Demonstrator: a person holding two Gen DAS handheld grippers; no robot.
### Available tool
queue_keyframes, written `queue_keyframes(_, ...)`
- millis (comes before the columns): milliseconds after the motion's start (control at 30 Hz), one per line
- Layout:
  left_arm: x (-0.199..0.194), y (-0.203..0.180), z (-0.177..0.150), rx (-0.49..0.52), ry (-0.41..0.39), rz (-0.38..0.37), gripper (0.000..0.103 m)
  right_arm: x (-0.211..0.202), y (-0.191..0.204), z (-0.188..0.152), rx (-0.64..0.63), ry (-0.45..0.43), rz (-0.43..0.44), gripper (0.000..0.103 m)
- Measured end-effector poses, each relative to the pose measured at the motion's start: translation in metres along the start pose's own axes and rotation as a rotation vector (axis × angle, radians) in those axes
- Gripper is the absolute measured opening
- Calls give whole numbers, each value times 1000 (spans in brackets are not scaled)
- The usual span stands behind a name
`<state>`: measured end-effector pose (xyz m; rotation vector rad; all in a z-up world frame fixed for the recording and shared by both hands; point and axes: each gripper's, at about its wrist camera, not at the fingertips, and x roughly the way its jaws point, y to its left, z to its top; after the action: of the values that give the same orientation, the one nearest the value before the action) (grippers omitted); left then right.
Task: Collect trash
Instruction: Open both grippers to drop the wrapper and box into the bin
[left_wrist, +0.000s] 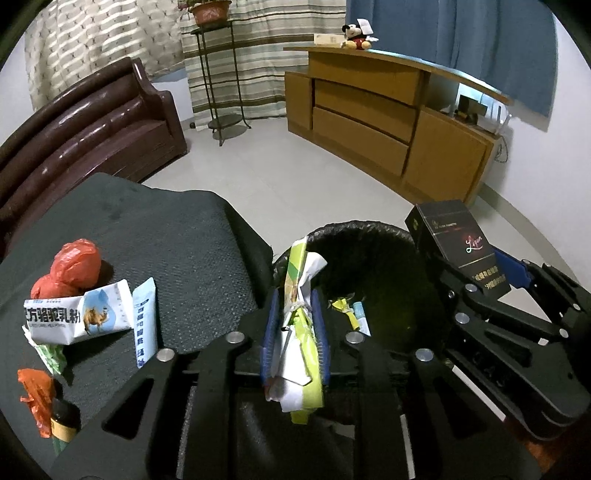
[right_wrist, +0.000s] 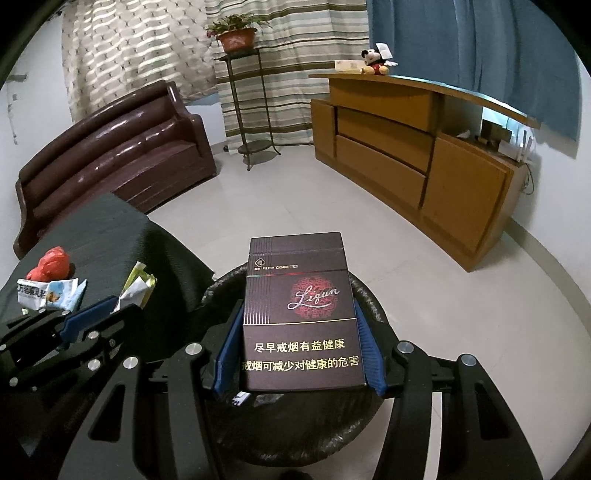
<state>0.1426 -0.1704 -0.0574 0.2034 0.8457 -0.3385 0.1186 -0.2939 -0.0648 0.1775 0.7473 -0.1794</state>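
A crumpled green and white wrapper (left_wrist: 301, 343) stands upright between the blue pads of my left gripper (left_wrist: 295, 295), which is shut on it at the near rim of a black-lined bin (left_wrist: 369, 229). Small scraps lie inside the bin. To the right, my right gripper (left_wrist: 476, 266) is shut on a dark cigarette pack (left_wrist: 458, 236). In the right wrist view the pack (right_wrist: 299, 295) fills the span between the pads of the right gripper (right_wrist: 299, 314), above the bin (right_wrist: 369, 295). At the left of that view is the left gripper (right_wrist: 114, 310) with the wrapper (right_wrist: 138, 288).
On the black-clothed table (left_wrist: 166, 229) left of the bin lie a red bag (left_wrist: 74, 262), a white camel-print packet (left_wrist: 81, 317), a pale blue sachet (left_wrist: 144, 321), an orange scrap (left_wrist: 35, 395) and a small bottle (left_wrist: 64, 424). A brown sofa (left_wrist: 92, 122) and a wooden cabinet (left_wrist: 369, 110) stand beyond.
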Motion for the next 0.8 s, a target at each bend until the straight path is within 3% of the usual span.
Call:
queue_keyframes(33, 0, 0, 0, -2, -3, 3, 38, 1, -1, 0, 4, 4, -2, 56)
queue_keyframes(233, -1, 4, 0, -18, -8, 4, 43, 1, -5, -1, 27, 9, -12, 58)
queue_keyframes(333, -3, 4, 0, -22, -16, 10, 51, -1, -7, -1, 33, 8, -13, 58)
queue_keyframes(800, -6, 6, -2, -28, -27, 12, 52, -12, -10, -3, 46, -5, -31, 58)
